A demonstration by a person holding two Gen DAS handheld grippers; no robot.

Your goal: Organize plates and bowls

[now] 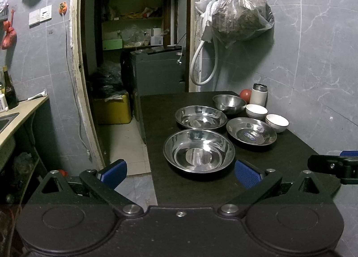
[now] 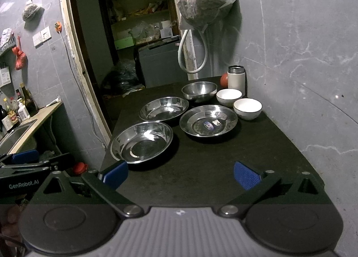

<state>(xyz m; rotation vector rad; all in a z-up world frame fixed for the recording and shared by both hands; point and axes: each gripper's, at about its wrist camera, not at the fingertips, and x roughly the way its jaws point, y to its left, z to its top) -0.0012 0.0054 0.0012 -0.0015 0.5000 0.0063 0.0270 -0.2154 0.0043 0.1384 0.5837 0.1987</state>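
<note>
Stainless steel dishes crowd a dark worktop (image 1: 156,123). Left wrist view: the left gripper (image 1: 180,173) hangs above the near edge, jaws wide apart and empty, straddling the nearest steel plate (image 1: 198,150). Behind it lie a second steel plate (image 1: 200,117), a labelled steel plate (image 1: 251,131), a steel bowl (image 1: 229,103) and two white bowls (image 1: 256,110) (image 1: 277,122). A white flask (image 1: 258,94) and a red fruit (image 1: 245,94) stand by the wall. The worktop's left edge drops to open floor. The right gripper (image 1: 331,164) intrudes at the right margin.

Right wrist view: the right gripper (image 2: 180,173) is spread wide, holding nothing, over bare worktop (image 2: 223,167). The nearest steel plate (image 2: 142,141) sits at the left edge; the labelled steel plate (image 2: 208,120) lies centrally. The left gripper (image 2: 24,156) shows at far left.
</note>
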